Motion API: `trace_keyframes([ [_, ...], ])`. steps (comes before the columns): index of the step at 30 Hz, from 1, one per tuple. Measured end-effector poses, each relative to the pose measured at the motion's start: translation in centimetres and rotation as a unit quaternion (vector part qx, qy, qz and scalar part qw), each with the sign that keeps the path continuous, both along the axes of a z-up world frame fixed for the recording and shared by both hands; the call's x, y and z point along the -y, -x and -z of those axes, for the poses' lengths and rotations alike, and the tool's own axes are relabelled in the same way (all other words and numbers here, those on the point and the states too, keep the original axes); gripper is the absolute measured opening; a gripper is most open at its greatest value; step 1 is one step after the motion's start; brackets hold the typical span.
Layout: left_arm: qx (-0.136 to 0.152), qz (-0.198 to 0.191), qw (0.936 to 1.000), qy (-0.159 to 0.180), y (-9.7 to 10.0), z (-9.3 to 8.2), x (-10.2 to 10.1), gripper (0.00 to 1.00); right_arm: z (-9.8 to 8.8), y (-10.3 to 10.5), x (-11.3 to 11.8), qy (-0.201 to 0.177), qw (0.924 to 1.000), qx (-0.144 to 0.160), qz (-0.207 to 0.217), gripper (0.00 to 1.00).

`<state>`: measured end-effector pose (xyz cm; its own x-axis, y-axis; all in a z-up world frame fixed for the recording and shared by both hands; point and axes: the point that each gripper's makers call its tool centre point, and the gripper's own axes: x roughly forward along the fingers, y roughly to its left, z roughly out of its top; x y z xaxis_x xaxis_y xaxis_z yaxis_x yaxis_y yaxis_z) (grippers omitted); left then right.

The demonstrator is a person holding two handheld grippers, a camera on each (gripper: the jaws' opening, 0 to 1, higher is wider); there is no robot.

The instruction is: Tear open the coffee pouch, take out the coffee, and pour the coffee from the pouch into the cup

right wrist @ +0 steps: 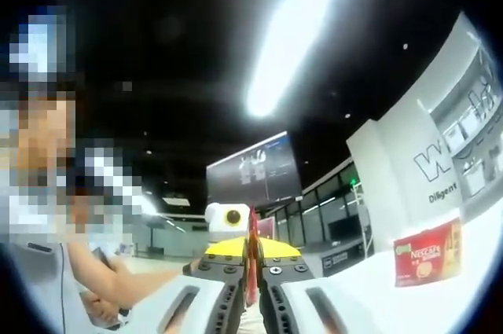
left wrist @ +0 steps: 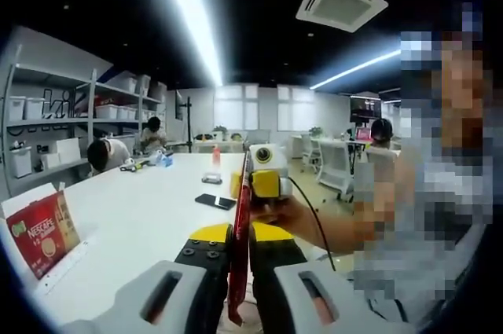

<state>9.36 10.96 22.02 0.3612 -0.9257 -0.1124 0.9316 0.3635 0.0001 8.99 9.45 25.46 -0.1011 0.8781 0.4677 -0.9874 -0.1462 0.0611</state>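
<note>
Item: red coffee pouch (left wrist: pixel 240 228), a thin sachet held edge-on in the air above the near edge of the white table (left wrist: pixel 149 216), touching nothing but the tongs. Left gripper (left wrist: pixel 238 271): jaws closed together on the lower part of the pouch, black pads pressed against both faces. Right gripper (left wrist: pixel 262 183), seen in the left gripper view as a yellow-and-white unit facing back, clamps the far end of the same pouch; a person's hand (left wrist: pixel 287 214) holds it from the right. In the right gripper view the right gripper (right wrist: pixel 252 271) has its jaws closed on the pouch (right wrist: pixel 251 259), with the left gripper's yellow front just behind it. Red Nescafé box (left wrist: pixel 43 232): upright at the table's left edge; the same box (right wrist: pixel 427 253) shows in the right gripper view. Black phone (left wrist: pixel 215 201): flat near the table's middle. Storage shelves (left wrist: pixel 55 126) with white bins along the wall beyond the table's left side. Two people seated at the far end of the table.
</note>
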Motion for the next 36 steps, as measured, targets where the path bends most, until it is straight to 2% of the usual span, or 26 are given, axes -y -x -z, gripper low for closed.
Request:
trace_keyframes([
  [30, 0.003, 0.003, 1.0000, 0.006, 0.18, -0.17, 0.25, 0.12, -0.25, 0.14, 0.37, -0.001, 1.0000, 0.005, 0.006, 0.05],
  [36, 0.006, 0.002, 1.0000, 0.001, 0.42, -0.15, 0.38, 0.12, -0.14, -0.22, 0.55, -0.005, 1.0000, -0.002, 0.005, 0.05],
])
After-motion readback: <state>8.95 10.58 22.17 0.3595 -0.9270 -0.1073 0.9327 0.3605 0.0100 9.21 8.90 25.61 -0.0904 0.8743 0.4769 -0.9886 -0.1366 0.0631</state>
